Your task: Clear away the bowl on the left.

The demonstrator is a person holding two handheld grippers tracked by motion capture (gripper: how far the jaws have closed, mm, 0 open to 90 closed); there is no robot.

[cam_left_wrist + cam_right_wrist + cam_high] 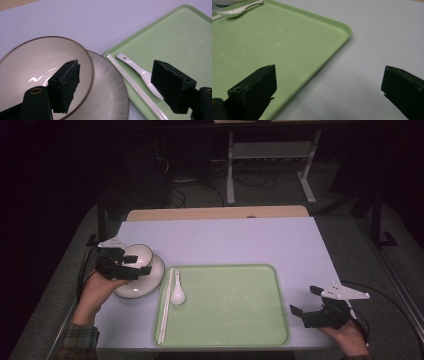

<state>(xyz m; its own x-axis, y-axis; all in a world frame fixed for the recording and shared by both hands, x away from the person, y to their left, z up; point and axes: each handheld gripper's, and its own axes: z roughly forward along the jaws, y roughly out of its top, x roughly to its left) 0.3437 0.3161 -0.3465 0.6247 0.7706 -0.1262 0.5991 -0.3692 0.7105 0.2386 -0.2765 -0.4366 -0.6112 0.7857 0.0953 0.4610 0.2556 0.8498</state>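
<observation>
A brown-rimmed white bowl [141, 252] [37, 57] rests on a white plate [150, 281] [107, 97] left of a green tray [225, 305] [180, 40] [274, 37]. Along the tray's left side lie a white ceramic spoon [177, 292] [140, 71] [234, 11] and a pair of pale chopsticks [166, 305] [132, 85]. My left gripper [141, 265] [116, 85] hovers over the bowl and plate, open, with nothing between its jaws. My right gripper [304, 300] [329, 87] is open too, low over the table just off the tray's right edge.
A pale lilac mat [240, 240] [387, 32] covers the table, with a wooden strip [215, 213] at its far edge. Beyond it are a dark floor, cables and a metal stand [270, 165]. Most of the tray's surface is bare.
</observation>
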